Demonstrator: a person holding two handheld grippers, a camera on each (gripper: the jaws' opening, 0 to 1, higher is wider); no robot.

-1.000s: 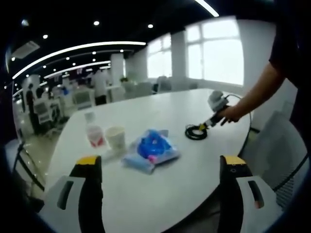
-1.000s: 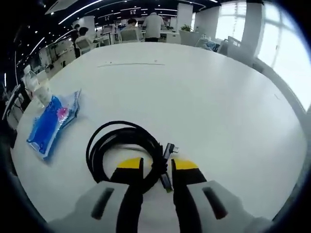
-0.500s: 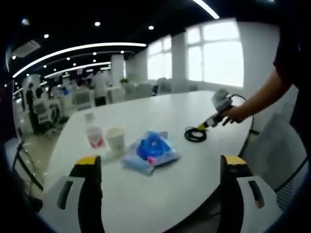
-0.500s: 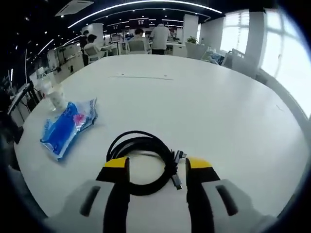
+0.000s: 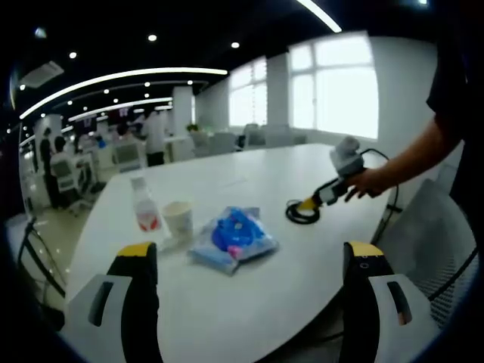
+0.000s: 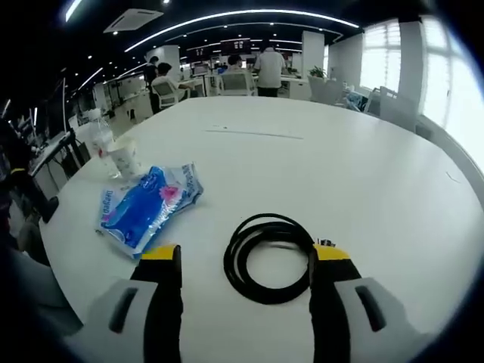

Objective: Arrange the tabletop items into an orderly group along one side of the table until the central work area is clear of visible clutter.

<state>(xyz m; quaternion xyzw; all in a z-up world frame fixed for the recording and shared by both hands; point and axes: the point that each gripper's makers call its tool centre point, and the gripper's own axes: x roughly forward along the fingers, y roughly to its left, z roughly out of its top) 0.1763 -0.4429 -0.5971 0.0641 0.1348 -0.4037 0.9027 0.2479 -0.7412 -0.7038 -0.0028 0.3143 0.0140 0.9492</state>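
Note:
On the white table lie a coiled black cable, a blue plastic packet, a paper cup and a small bottle. My left gripper is open, held back from the table's near edge with nothing between its fingers. My right gripper, held by a hand, hovers at the cable. In the right gripper view my right gripper is open and the cable lies flat between its jaws. The packet, cup and bottle are to its left.
A grey mesh chair stands by the table's right edge under the person's arm. Bare tabletop stretches beyond the cable. Desks, chairs and people fill the office behind.
My right gripper has opened, let go of the cable and drawn back; the coil now rests on the table between its jaws. My left gripper has stayed open and still.

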